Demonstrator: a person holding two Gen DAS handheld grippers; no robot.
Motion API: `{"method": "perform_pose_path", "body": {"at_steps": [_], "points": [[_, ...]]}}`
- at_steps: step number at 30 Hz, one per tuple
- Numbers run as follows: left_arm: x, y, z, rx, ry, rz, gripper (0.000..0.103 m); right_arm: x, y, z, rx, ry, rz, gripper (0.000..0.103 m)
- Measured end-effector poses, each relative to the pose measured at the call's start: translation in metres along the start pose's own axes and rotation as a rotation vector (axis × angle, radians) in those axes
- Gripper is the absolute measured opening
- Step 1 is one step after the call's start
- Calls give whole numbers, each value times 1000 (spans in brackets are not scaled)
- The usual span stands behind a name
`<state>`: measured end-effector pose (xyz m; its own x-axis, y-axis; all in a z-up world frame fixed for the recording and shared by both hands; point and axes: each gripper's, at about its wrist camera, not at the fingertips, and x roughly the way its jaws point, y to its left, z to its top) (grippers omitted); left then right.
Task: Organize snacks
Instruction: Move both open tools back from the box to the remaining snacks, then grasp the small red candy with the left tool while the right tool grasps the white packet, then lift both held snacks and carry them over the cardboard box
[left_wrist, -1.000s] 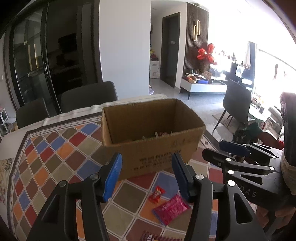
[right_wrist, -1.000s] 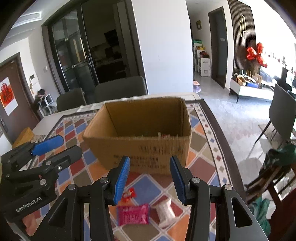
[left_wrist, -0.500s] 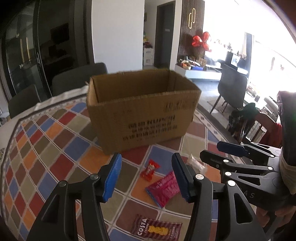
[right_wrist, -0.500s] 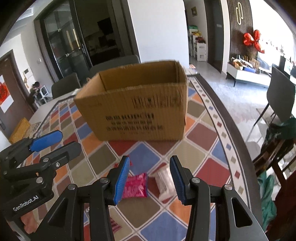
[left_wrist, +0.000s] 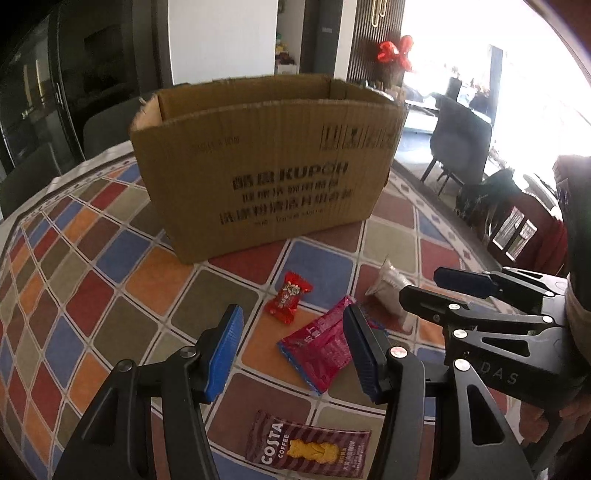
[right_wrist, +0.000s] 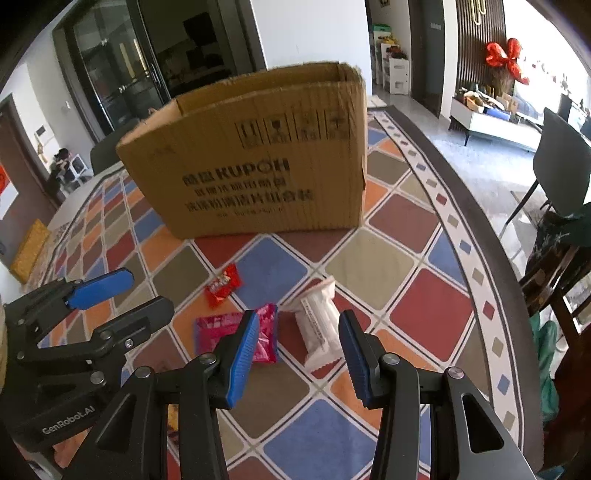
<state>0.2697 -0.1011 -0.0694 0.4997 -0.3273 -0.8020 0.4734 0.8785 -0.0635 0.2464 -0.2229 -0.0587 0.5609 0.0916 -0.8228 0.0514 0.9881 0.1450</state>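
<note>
An open cardboard box (left_wrist: 266, 162) stands on the checkered tablecloth (left_wrist: 92, 280); it also shows in the right wrist view (right_wrist: 255, 166). In front of it lie a small red candy (left_wrist: 290, 297), a pink snack packet (left_wrist: 321, 349), a white packet (left_wrist: 388, 295) and a Costa Coffee packet (left_wrist: 310, 443). My left gripper (left_wrist: 291, 350) is open and empty, low over the pink packet. My right gripper (right_wrist: 297, 354) is open and empty, just above the white packet (right_wrist: 317, 328), beside the pink packet (right_wrist: 221, 328) and the red candy (right_wrist: 223, 284).
Dark chairs (left_wrist: 107, 125) stand behind the table. The table's right edge (right_wrist: 491, 236) curves past a chair with clothes (right_wrist: 561, 251). A yellow cushion-like object (right_wrist: 29, 247) lies at the far left.
Both grippers have dropped lower and moved closer to the snacks in front of the box. The box's inside is no longer visible. Both stay open.
</note>
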Motion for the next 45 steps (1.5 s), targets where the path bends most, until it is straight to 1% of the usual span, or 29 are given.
{"method": "perform_pose_path", "body": {"at_steps": [9,18,25,30,33,34,35,37,41,45], "points": [[35,0,2,37,53,-7,55,24,-8,-3,7,57,-20,46],[63,1,10,60,93,-10,55,40,-11,0,-13,87,-30,46],[79,7,15,52,120,-4,54,53,-12,4,-17,104,-24,46],[88,12,15,41,135,-8,48,60,-11,6,-19,116,-16,46],[89,13,15,42,136,-8,41,62,-11,6,-15,118,-13,46],[90,13,15,42,136,-9,35,62,-11,6,-17,117,-14,44],[90,12,15,40,138,-13,30,62,-11,6,-19,117,-14,40],[89,12,15,43,140,-14,24,62,-11,7,-18,117,-13,36],[89,9,17,40,140,-13,23,61,-13,7,-4,112,-4,34],[77,3,20,29,118,-19,23,57,-14,7,-1,104,1,34]]}}
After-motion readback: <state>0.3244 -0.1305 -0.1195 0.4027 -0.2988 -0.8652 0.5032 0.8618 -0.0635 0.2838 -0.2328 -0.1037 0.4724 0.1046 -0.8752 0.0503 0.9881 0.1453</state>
